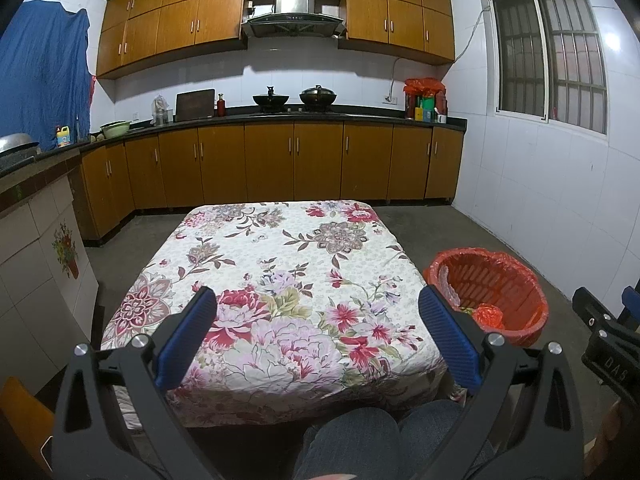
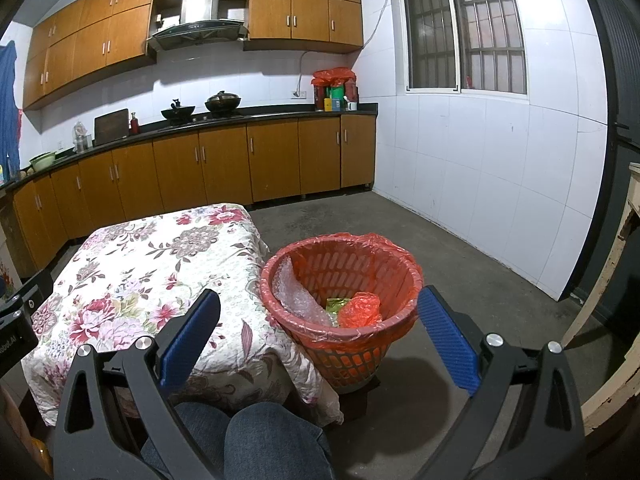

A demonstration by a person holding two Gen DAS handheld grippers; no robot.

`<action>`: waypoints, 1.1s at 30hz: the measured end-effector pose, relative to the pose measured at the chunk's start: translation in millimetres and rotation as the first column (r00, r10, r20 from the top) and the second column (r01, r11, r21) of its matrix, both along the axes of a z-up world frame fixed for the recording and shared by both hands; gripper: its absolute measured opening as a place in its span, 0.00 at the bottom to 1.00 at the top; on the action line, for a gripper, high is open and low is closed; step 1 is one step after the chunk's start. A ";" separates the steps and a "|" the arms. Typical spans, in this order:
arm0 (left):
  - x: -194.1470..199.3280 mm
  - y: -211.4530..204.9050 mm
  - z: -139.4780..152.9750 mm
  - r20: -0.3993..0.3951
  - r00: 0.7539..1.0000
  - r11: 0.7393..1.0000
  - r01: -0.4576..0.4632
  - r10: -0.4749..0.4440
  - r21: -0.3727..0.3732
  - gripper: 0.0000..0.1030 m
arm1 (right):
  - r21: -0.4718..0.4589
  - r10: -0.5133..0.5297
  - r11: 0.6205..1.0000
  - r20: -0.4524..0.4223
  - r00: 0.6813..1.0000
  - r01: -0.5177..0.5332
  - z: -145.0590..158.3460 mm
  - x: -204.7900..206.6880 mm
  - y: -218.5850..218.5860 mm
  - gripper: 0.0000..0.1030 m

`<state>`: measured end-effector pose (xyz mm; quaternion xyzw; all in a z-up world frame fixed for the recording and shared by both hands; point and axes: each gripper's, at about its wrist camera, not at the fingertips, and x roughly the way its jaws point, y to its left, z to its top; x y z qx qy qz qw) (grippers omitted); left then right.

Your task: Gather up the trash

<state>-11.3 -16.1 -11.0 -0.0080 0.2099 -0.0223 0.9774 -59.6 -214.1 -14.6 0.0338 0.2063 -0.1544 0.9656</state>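
Both grippers are spread wide and carry nothing. The left gripper point(image 1: 318, 336) hangs over the near end of the worktop point(image 1: 280, 248), whose floral cloth shows no loose rubbish. The right gripper point(image 2: 319, 334) is aimed at the red basket point(image 2: 400, 260) just ahead of it, likely because that is where rubbish goes; inside already lie bubble wrap point(image 2: 294, 292), a green packet point(image 2: 335, 305) and a crumpled red bag point(image 2: 360, 310). The basket stands close against the cloth's hanging edge, leaving little gap; bare floor point(image 2: 460, 280) beyond and right of the right gripper gives free room, so the job looks about finished
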 end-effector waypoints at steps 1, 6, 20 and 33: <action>0.0 0.0 0.0 -0.001 1.000 1.000 0.000 0.000 0.000 0.96 | 0.000 0.000 1.000 0.000 1.000 0.000 -0.1 0.0 -0.2 0.96; 2.3 1.4 -2.5 -0.005 1.000 1.000 -0.001 0.001 0.001 0.96 | 0.000 0.000 1.000 -0.003 1.000 0.000 0.8 0.2 0.4 0.96; 7.9 5.6 -6.6 -0.020 1.000 1.000 -0.001 0.001 -0.001 0.96 | 0.001 -0.003 1.000 -0.013 1.000 0.003 -0.4 3.1 1.5 0.96; 9.7 6.1 -7.3 -0.025 1.000 1.000 -0.003 0.003 0.002 0.96 | 0.002 -0.003 1.000 -0.014 1.000 0.003 0.1 3.2 1.6 0.96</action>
